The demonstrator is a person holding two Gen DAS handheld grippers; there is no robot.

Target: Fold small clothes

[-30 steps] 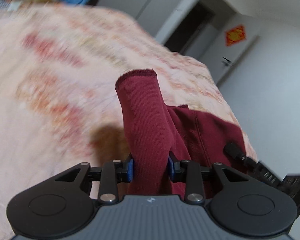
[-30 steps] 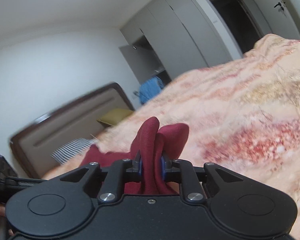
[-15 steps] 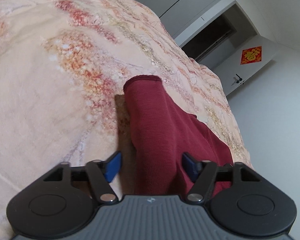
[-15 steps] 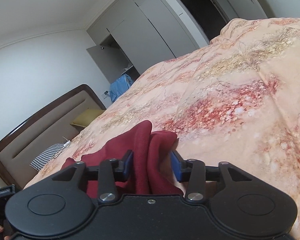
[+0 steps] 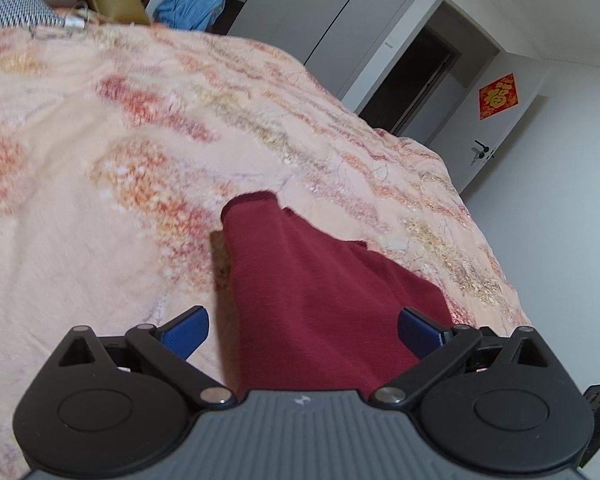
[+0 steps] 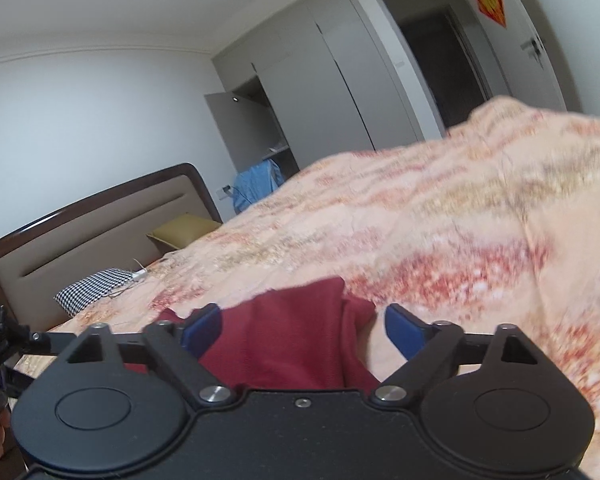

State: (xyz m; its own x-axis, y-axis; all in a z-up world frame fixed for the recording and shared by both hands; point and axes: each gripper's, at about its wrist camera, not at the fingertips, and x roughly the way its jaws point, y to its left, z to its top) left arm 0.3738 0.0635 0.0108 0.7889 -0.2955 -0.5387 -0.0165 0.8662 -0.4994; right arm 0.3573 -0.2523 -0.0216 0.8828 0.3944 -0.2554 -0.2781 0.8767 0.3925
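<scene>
Lying on a floral bedspread [image 5: 100,208] near grey wardrobes [image 6: 320,92], a maroon garment [image 5: 320,300] sits free between both tools, left tool [image 5: 302,330] and right tool [image 6: 302,328], whose jaws have just been opening wide.

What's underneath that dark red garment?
The red garment lies on the peach floral bedspread, which shows all around it. Whether anything else sits beneath the cloth cannot be seen; it covers that patch.

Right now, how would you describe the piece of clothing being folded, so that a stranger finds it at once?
Look at the bed with the peach floral quilt. On it, near the side away from the headboard, lies the dark red garment. It is the only plain, deep-coloured cloth on the pale patterned cover.
</scene>
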